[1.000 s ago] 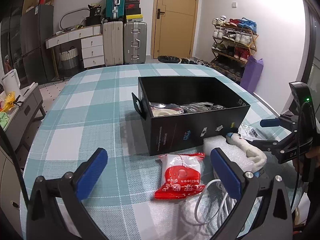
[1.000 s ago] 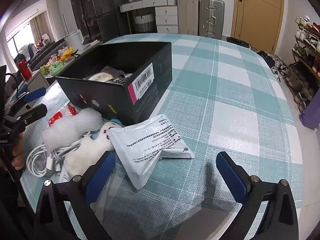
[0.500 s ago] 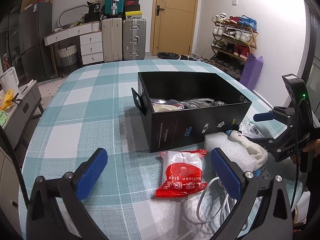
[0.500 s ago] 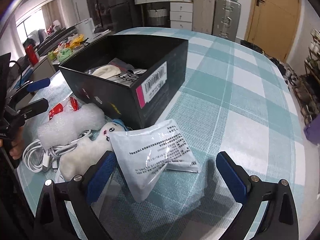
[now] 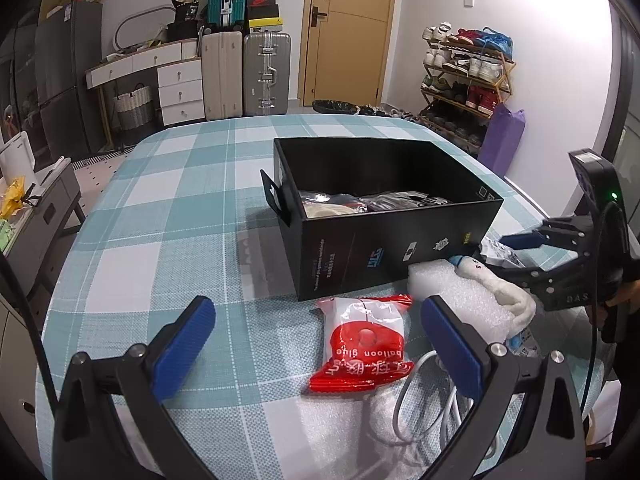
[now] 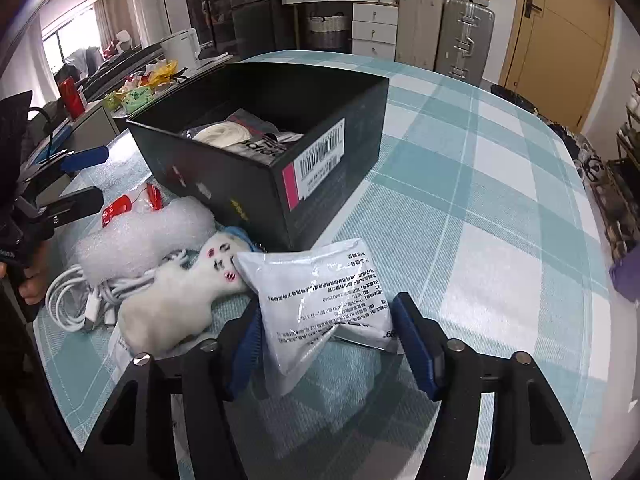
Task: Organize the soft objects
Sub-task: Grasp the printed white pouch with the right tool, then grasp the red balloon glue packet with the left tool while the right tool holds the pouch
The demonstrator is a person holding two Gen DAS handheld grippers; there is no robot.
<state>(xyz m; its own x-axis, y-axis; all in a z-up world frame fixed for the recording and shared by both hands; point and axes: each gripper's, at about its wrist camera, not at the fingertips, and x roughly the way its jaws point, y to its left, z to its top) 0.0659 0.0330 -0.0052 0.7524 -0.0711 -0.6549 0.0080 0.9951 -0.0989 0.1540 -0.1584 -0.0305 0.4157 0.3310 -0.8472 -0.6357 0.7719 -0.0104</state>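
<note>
- The left gripper (image 5: 316, 340) stands wide apart with nothing between its blue pads, hanging over the checked tabletop (image 5: 160, 240)
- Just ahead of it and toward its right finger lies a red and white packet (image 5: 362, 346) printed "balloon glue", flat on the tabletop
- Beyond the right finger sits a white foam block (image 5: 460, 300), touching the near wall of the black box (image 5: 392, 256)
- Under and beside that finger runs a coiled white cable (image 5: 416, 400) over a sheet of white foam wrap
- The black box stands ahead of the left gripper, open at the top, with several bagged items lying inside
- A white plush toy (image 6: 180, 300) lies to the left of the right gripper, its face turned toward the box and touching the pouch's edge
- The right gripper (image 6: 326, 340) has just been closing and now stands narrow around a white printed pouch (image 6: 324, 296); the left pad touches the pouch's side, while the right pad sits at its lower corner, where I cannot tell whether it presses
- The pouch lies crumpled on the tabletop, its far corner reaching up against the box's near corner
- Right of the right gripper the tabletop is bare check cloth
- In the left wrist view the right gripper shows at the far right, held by a hand (image 5: 618, 300)
</note>
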